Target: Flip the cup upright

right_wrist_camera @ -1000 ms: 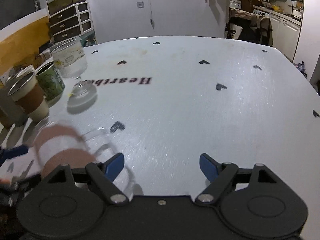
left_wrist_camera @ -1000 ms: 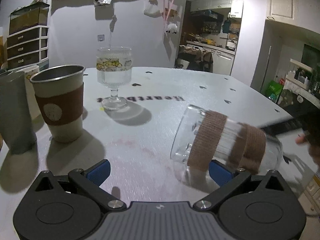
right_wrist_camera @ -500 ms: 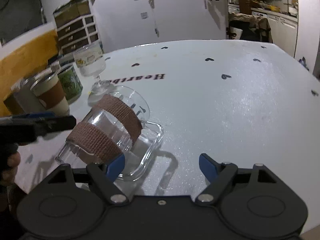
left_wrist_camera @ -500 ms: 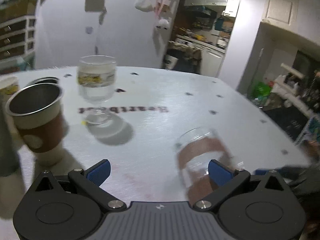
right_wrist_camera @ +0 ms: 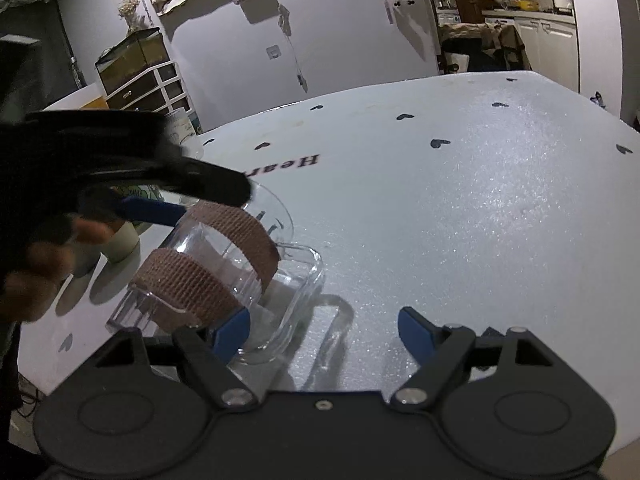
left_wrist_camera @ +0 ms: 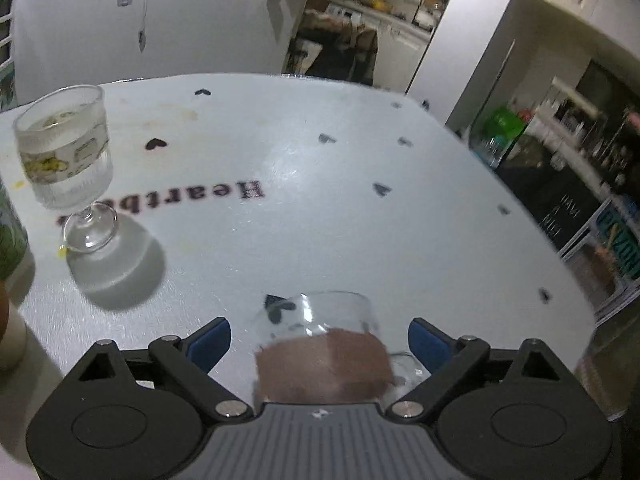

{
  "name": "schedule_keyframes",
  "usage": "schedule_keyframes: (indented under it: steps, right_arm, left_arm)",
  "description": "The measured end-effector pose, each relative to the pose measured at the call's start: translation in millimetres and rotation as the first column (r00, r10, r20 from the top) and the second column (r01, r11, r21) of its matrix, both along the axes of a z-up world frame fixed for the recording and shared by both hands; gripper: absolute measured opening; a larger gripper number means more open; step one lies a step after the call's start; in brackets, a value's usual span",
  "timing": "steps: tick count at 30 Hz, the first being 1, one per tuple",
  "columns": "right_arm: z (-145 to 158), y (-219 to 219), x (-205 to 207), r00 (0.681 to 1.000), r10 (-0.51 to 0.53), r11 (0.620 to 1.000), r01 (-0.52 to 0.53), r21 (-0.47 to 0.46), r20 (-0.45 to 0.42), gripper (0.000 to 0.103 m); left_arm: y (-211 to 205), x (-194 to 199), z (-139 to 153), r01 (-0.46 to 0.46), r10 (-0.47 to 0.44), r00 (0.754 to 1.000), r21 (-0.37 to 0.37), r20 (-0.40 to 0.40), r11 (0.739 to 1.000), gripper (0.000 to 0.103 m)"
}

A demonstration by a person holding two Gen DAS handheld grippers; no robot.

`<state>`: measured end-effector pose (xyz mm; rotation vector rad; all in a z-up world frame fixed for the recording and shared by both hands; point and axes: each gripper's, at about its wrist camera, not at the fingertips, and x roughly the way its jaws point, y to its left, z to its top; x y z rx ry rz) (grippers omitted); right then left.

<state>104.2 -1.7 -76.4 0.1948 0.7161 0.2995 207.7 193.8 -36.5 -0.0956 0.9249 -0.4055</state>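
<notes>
A clear glass cup [right_wrist_camera: 224, 268] with two brown fabric bands and a glass handle lies on its side on the white table [right_wrist_camera: 440, 208]. In the left wrist view the cup [left_wrist_camera: 320, 352] sits between the blue pads of my open left gripper [left_wrist_camera: 318, 338], mouth pointing away; no pad visibly touches it. In the right wrist view my left gripper [right_wrist_camera: 168, 204] reaches over the cup from the left. My right gripper [right_wrist_camera: 322, 330] is open and empty; its left pad is beside the cup's base.
A stemmed glass [left_wrist_camera: 68, 164] with a printed band stands at the left. A green can [left_wrist_camera: 10, 236] and a pale cup [right_wrist_camera: 120, 240] stand at the far left. The table's right edge [left_wrist_camera: 580, 280] drops to a cluttered floor.
My left gripper has swung right and moved over the lying cup, so the cup now sits between its pads. The right gripper has drawn back slightly; the cup has stayed on its side.
</notes>
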Motion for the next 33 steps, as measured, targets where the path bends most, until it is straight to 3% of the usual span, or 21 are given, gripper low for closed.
schedule_keyframes:
  steps: [6,8,10,16,21,27,33]
  right_arm:
    - [-1,-2,0,1.0,0.006,1.0,-0.006,-0.002,0.006,0.082]
    - [-1,-2,0,1.0,0.006,1.0,-0.006,0.001,0.008,0.082]
    - [-1,-3,0,1.0,0.008,1.0,-0.008,0.005,0.008,0.082]
    - [5,1,-3,0.999,0.019,1.0,-0.019,0.021,0.031,0.082]
    - [13,15,-6,0.997,0.043,0.999,-0.044,0.018,0.067,0.082]
    - [16,38,-9,0.991,0.088,0.996,-0.087,-0.011,0.104,0.082]
    - [22,47,-16,0.984,0.106,0.994,-0.106,-0.008,0.143,0.083]
  left_arm:
    - [-2,21,-22,-0.009,0.006,0.993,-0.02,-0.115,1.0,0.094]
    - [0,23,-27,-0.021,0.014,0.989,-0.05,-0.144,0.999,0.083]
    - [3,20,-25,-0.025,0.015,0.989,-0.072,-0.145,0.997,0.08]
    - [12,-12,4,-0.021,0.023,0.999,-0.054,0.024,0.998,0.079]
    - [28,-45,27,-0.028,0.034,0.984,-0.039,0.176,0.999,0.077]
    - [53,-82,34,-0.134,0.135,0.925,-0.028,0.356,0.991,0.077]
    - [67,-79,28,-0.255,0.205,0.856,0.041,0.474,0.966,0.077]
